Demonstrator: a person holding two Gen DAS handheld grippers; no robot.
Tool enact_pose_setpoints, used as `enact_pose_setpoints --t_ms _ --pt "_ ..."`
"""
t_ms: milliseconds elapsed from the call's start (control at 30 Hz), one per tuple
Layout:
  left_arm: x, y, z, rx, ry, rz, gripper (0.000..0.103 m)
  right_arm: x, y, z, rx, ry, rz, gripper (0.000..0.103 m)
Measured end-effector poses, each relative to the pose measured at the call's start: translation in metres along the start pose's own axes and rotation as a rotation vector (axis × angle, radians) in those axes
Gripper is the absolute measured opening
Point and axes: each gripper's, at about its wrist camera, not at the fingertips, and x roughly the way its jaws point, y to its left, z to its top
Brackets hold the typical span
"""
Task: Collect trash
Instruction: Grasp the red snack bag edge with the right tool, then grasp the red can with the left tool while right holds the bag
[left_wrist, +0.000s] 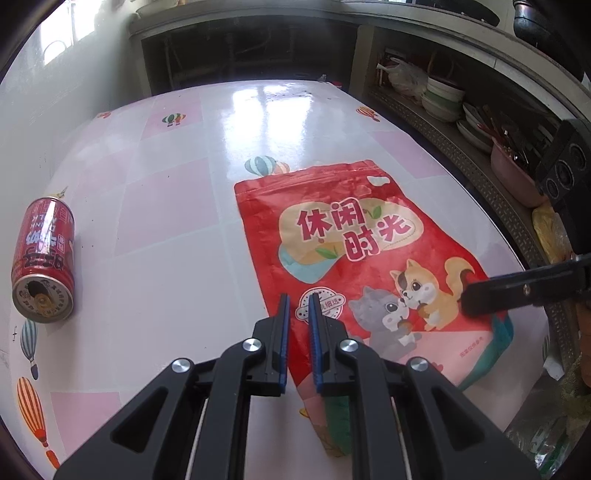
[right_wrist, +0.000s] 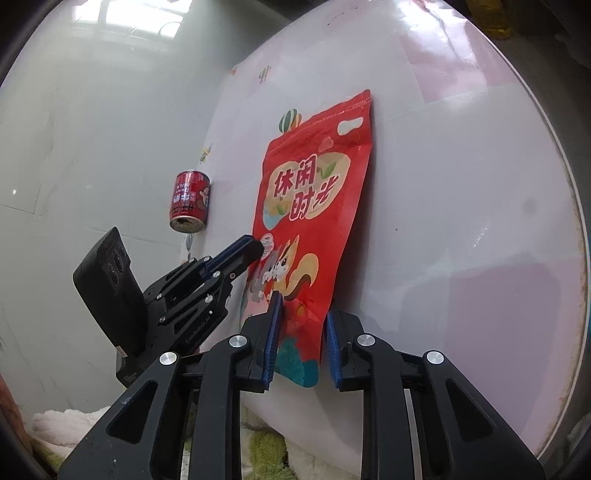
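Now the left hand-held gripper (left_wrist: 299, 295) is clamped on the near left edge of a red snack pouch (left_wrist: 354, 251), its blue pads nearly together with the foil pinched between them. The right hand-held gripper (right_wrist: 301, 306) straddles the pouch's bottom right corner, jaws still apart; one pad looks to touch the foil while the other stands clear, so it has no grip yet. The pouch lies mostly flat on the pink-checked surface (left_wrist: 166, 206), its near end lifted over the edge towards the grippers. A red drinks can (left_wrist: 44, 258) lies on its side well apart to the left, its opened top facing the camera; whether anything is left inside cannot be told. The pouch looks flat and seemingly empty. The step in hand appears to be taking up the pouch with both grippers; the next move calls for the right jaws to close fully before lifting. No trash bin shows in either view.
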Motion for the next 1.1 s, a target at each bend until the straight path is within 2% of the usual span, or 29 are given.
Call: enact_pose_setpoints --t_ms 100,233,267,333,367,467,533,567,633,667,733,900,1067,1100 --pt "-0.001 0.000 0.000 -0.006 0.004 -0.012 0.009 0.005 -0.003 0.005 0.024 -0.010 0.007 0.023" --pt "0.000 0.003 0.000 -0.016 0.005 -0.025 0.010 0.001 -0.010 0.007 0.042 -0.044 0.021 0.011" --pt "0.000 0.004 0.000 -0.020 0.006 -0.036 0.010 -0.001 -0.010 0.006 0.044 -0.058 0.022 0.010" --pt "-0.001 0.011 0.001 -0.058 0.019 -0.108 0.010 -0.003 -0.010 0.004 0.051 -0.083 0.027 0.007" --pt "-0.006 0.018 0.002 -0.086 0.010 -0.132 0.010 -0.004 -0.010 0.002 0.051 -0.097 0.017 0.007" --pt "-0.032 0.032 0.004 -0.088 -0.076 -0.112 0.012 -0.009 -0.013 -0.003 0.049 -0.115 0.010 0.007" --pt "-0.054 0.049 0.008 -0.109 -0.138 -0.070 0.030 -0.008 -0.015 -0.005 0.048 -0.117 0.004 0.007" --pt "-0.067 0.063 0.010 -0.137 -0.174 -0.028 0.036 -0.007 -0.016 -0.005 0.049 -0.117 0.003 0.007" --pt "-0.085 0.088 0.013 -0.194 -0.224 0.069 0.056 -0.006 -0.019 -0.006 0.052 -0.116 0.008 0.007" --pt "-0.091 0.101 0.014 -0.224 -0.246 0.122 0.060 -0.006 -0.020 -0.007 0.054 -0.117 0.011 0.007" --pt "-0.093 0.122 0.013 -0.282 -0.243 0.204 0.075 -0.001 -0.019 -0.007 0.057 -0.120 0.017 0.007" --pt "-0.065 0.157 0.012 -0.403 -0.184 0.306 0.080 0.000 -0.026 -0.009 0.072 -0.114 0.030 0.007" --pt "-0.036 0.164 0.011 -0.431 -0.123 0.403 0.080 -0.004 -0.027 -0.010 0.072 -0.119 0.029 0.007" --pt "-0.034 0.163 0.009 -0.434 -0.119 0.413 0.077 -0.006 -0.028 -0.010 0.073 -0.120 0.029 0.007"
